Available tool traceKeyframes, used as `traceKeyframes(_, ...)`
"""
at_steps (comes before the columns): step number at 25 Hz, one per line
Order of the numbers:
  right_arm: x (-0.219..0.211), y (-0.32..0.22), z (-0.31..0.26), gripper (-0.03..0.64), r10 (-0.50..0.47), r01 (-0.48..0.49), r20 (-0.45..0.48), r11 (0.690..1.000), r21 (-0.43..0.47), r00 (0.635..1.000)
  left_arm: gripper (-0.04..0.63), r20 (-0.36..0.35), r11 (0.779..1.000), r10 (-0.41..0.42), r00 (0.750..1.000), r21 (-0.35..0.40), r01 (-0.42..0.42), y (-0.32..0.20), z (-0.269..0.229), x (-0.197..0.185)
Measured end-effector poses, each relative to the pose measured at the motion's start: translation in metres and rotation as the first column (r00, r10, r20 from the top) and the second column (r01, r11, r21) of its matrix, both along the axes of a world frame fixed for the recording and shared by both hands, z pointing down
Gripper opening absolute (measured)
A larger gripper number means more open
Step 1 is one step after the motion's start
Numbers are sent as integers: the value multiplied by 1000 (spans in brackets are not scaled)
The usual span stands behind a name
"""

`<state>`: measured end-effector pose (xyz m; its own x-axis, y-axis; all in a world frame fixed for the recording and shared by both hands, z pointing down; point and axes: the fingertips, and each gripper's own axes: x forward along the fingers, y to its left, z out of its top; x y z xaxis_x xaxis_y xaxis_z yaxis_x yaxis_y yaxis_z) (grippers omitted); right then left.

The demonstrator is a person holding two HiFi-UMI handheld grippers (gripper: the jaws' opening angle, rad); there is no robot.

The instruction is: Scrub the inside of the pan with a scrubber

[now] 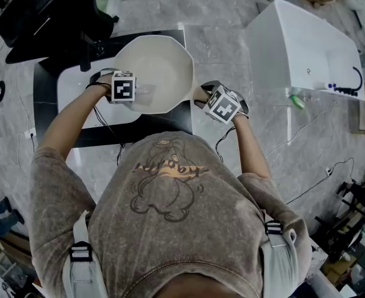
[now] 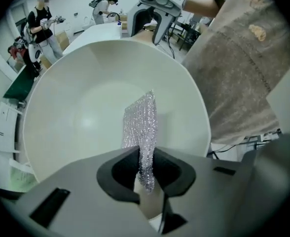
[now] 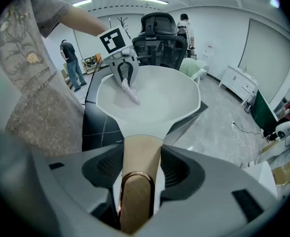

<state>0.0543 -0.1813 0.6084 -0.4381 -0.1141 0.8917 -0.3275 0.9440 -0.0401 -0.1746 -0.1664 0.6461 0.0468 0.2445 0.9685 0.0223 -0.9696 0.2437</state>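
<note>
A cream-white pan (image 1: 154, 67) is held above a black and white table (image 1: 67, 89). Its tan wooden handle (image 3: 140, 169) runs between the jaws of my right gripper (image 3: 137, 174), which is shut on it. In the head view that right gripper (image 1: 215, 99) sits at the pan's right rim. My left gripper (image 2: 146, 174) is shut on a silvery mesh scrubber (image 2: 142, 127), which hangs over the pan's inside (image 2: 86, 117). The left gripper (image 1: 125, 89) is at the pan's near-left rim, and the scrubber (image 3: 130, 94) touches the inner wall there.
A black office chair (image 1: 43, 11) stands at the far left beside the table. A long white bathtub (image 1: 306, 48) lies to the right. Cables run over the grey marble floor (image 1: 313, 160). Other people (image 2: 41, 19) stand in the background.
</note>
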Motion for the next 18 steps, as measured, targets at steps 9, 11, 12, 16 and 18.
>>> traceKeyframes(9, -2, 1, 1, 242, -5, 5, 13, 1000, 2, 1000, 74, -39, 945, -59, 997, 320, 69, -78, 10, 10)
traceKeyframes(11, -2, 0, 1, 242, -10, 10, 8, 1000, 5, 1000, 74, -12, 919, -54, 998, 390, 54, -91, 14, 12)
traceKeyframes(12, -2, -1, 0, 242, -14, 13, 3, 1000, 8, 1000, 74, 0, 908, -48, 999, 417, 44, -97, 15, 15)
traceKeyframes(16, -1, -2, -2, 242, -24, 24, -7, 1000, 17, 1000, 74, 39, 872, -16, 999, 489, -5, -116, 19, 28)
traceKeyframes(18, -3, -3, -1, 242, -28, 28, -4, 999, 21, 1000, 74, 49, 861, 4, 999, 508, -29, -125, 20, 34)
